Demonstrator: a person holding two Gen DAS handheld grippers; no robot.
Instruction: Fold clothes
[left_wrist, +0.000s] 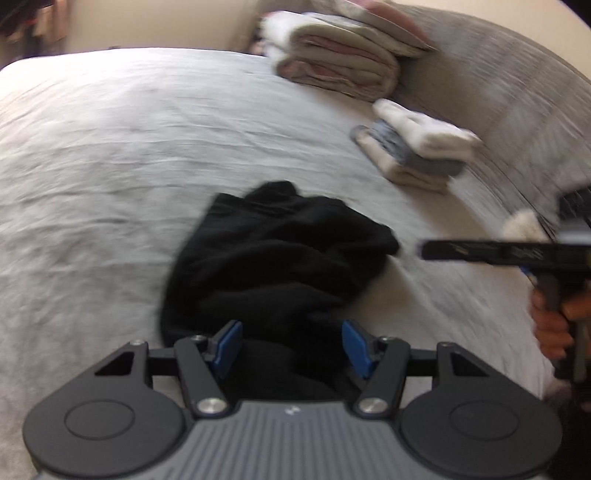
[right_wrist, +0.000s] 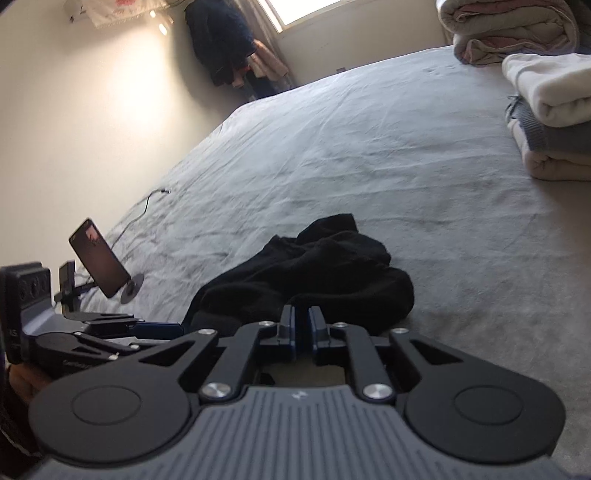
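A crumpled black garment (left_wrist: 273, 254) lies on the grey bedsheet (left_wrist: 110, 155). My left gripper (left_wrist: 291, 347) is open, its blue pads on either side of the garment's near edge. In the right wrist view the same garment (right_wrist: 314, 269) lies just beyond my right gripper (right_wrist: 302, 325), whose jaws are nearly together with nothing between them. The right gripper also shows in the left wrist view (left_wrist: 428, 249) as a dark bar to the right of the garment. The left gripper shows at the lower left of the right wrist view (right_wrist: 159, 328), touching the garment.
A stack of folded white and grey clothes (left_wrist: 417, 147) sits at the right of the bed, also in the right wrist view (right_wrist: 550, 118). A folded quilt (left_wrist: 340, 59) lies behind it. A phone on a stand (right_wrist: 99, 258) with a cable is at the left. A grey headboard (left_wrist: 517, 92) is on the right.
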